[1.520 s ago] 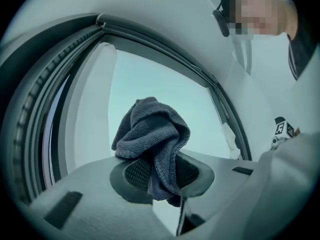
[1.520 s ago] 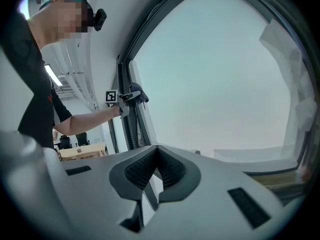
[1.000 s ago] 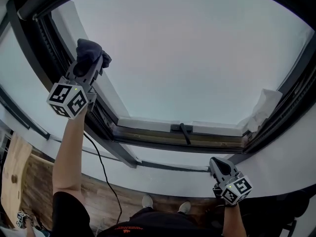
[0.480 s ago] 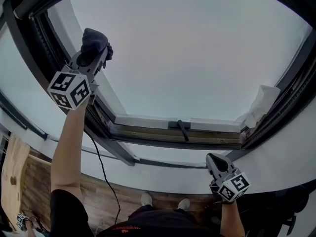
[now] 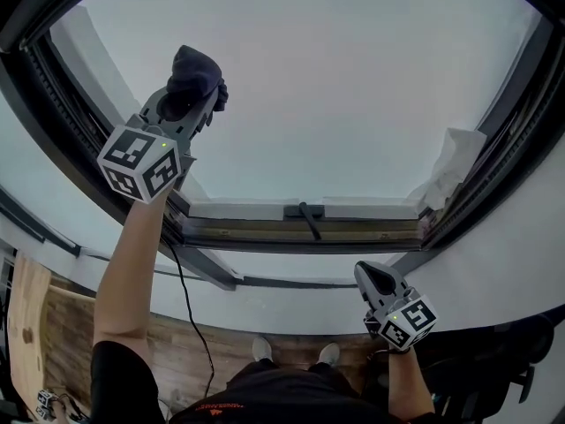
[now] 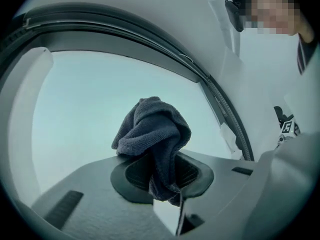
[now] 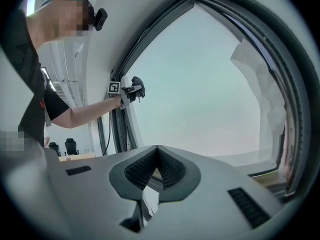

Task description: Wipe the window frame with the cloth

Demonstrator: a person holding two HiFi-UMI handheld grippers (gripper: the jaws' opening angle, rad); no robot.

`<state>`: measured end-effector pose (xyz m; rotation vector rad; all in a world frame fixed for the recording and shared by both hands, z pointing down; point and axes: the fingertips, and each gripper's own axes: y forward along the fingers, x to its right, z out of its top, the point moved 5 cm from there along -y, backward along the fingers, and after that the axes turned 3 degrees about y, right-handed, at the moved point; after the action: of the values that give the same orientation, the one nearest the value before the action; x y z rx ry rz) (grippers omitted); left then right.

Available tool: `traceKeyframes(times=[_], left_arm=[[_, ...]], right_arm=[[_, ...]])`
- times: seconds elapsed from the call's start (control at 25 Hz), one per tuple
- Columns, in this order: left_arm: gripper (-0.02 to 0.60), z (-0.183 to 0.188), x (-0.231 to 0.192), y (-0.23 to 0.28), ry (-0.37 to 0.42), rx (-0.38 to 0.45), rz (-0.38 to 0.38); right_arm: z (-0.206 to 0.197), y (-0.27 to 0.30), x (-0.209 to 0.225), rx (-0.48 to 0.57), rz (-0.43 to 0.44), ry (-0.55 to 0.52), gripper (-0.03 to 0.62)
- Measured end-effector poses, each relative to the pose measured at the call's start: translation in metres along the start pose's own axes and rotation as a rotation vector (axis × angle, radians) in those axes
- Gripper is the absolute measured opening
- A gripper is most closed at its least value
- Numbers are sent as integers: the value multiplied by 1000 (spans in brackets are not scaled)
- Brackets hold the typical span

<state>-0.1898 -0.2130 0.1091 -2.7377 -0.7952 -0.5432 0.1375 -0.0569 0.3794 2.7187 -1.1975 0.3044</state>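
A dark grey cloth [image 5: 196,71] is bunched in my left gripper [image 5: 199,97], which is shut on it. The arm is raised and holds the cloth by the white left side of the window frame [image 5: 99,67], at the edge of the glass; whether it touches is unclear. In the left gripper view the cloth [image 6: 156,131] bulges out above the jaws of the left gripper [image 6: 162,176], with the dark outer frame [image 6: 150,51] behind it. My right gripper [image 5: 367,277] hangs low under the bottom frame rail [image 5: 247,212], shut with nothing in it [image 7: 157,165].
A dark window handle [image 5: 307,220] sits at the middle of the bottom rail. Loose white film [image 5: 452,168] hangs at the frame's right corner. A black cable [image 5: 190,312] runs down beside the left arm. Wooden floor [image 5: 53,334] lies below.
My left gripper has carried the cloth upward along the left side of the frame. The right gripper has drifted slightly left and stayed low.
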Motion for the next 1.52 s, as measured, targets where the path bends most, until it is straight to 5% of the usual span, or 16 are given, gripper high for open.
traceKeyframes(times=[1.0,1.52], left_arm=[[91,35,206,157,-24,36,-346],[91,50,271,215,-65,51,-446]], right_arm=[[18,-71,53,92,-83,-10,3],[15,-97,72,73,-128,0,3]])
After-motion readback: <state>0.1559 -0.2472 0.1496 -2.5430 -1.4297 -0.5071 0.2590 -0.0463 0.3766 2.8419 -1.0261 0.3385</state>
